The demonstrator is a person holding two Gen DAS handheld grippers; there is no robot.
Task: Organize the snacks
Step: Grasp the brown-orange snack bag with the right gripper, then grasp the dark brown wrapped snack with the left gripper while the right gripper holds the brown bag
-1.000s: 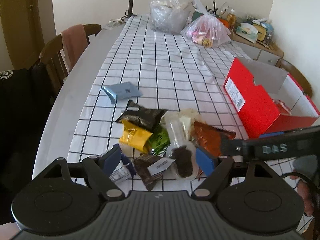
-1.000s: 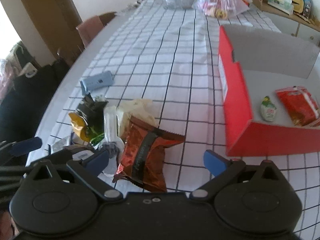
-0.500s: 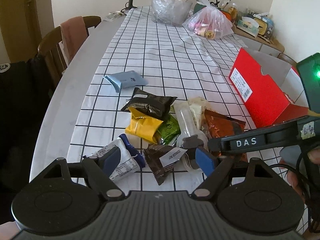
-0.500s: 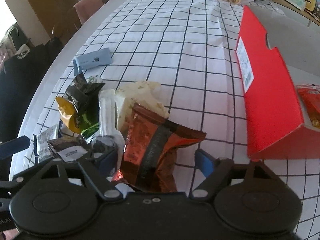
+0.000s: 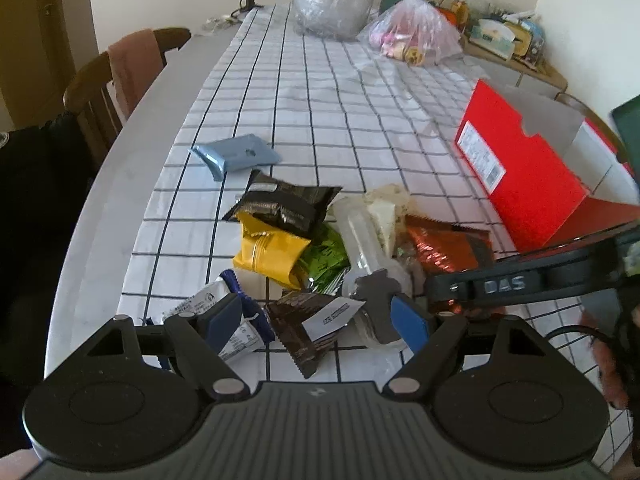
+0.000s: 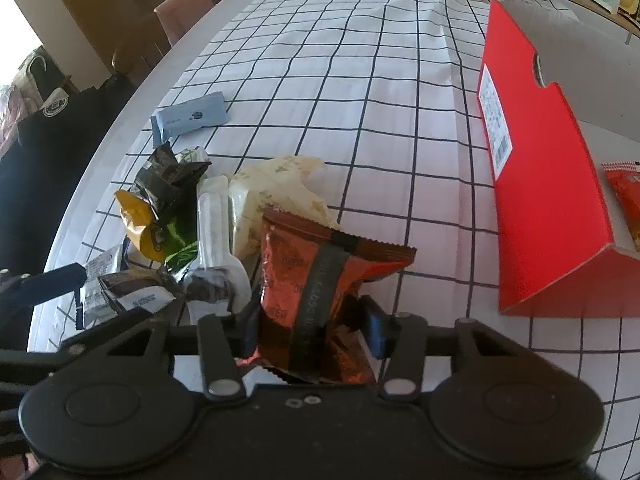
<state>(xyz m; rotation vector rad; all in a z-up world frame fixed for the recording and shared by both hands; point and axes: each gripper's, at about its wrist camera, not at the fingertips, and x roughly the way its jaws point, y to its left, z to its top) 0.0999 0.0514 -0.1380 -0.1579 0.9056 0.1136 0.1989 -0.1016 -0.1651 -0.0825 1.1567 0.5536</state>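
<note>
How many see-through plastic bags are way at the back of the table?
2. A clear greyish bag sits at the far end, and a pinkish bag of treats is just right of it. More could be hidden out of view.

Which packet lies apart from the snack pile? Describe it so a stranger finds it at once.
Start at the red box on the checked tablecloth, then cross to the snack pile on the cloth's other side. Just beyond the pile, toward the wooden chair, lies the pale blue packet. It alone is flat, light blue and touches no other wrapper.
</note>
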